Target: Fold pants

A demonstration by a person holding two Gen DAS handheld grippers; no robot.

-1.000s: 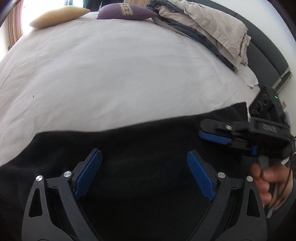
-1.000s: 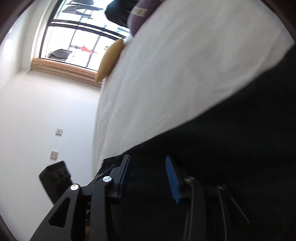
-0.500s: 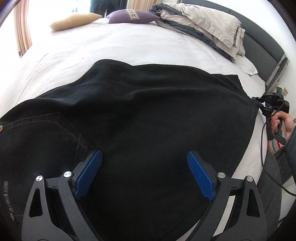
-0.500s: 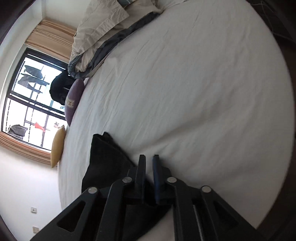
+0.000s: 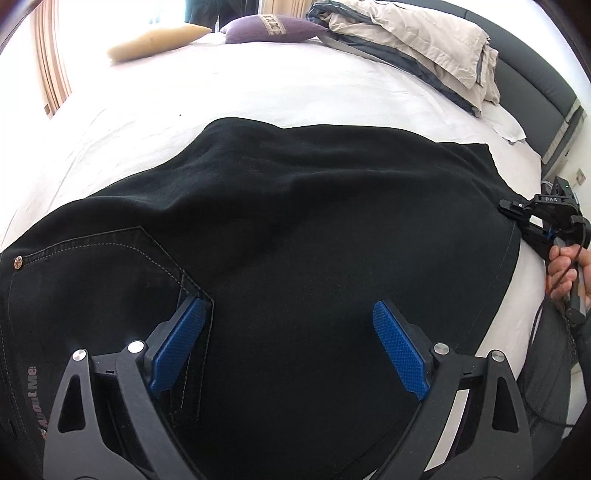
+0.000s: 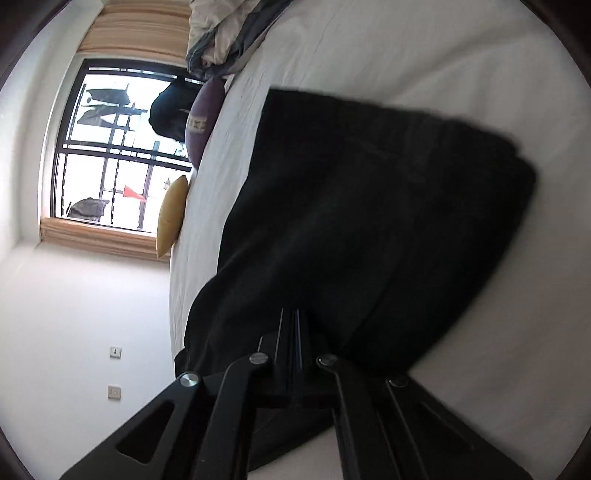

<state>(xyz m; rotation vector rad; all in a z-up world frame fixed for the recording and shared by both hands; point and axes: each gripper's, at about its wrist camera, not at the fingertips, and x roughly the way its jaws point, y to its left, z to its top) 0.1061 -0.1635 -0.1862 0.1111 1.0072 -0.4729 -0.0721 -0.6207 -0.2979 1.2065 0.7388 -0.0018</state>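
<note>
Black pants (image 5: 295, 229) lie spread across the white bed (image 5: 258, 92), back pocket and rivet at the left. My left gripper (image 5: 288, 332) is open, its blue pads just above the fabric near the pocket corner, holding nothing. My right gripper (image 5: 508, 206) shows at the pants' right edge, held by a hand. In the right wrist view the right gripper (image 6: 295, 321) is closed, its jaws pressed together at the pants (image 6: 369, 221) edge; whether fabric is between them I cannot tell.
A yellow pillow (image 5: 155, 40) and a purple cushion (image 5: 273, 27) lie at the bed's far side, with a rumpled beige and grey duvet (image 5: 417, 40) by the dark headboard (image 5: 539, 85). A window (image 6: 110, 155) shows in the right wrist view.
The right gripper closed from open and swung out to the pants' right edge. The left wrist view pulled back, and the pants now show spread wider across the bed. The left gripper stayed open.
</note>
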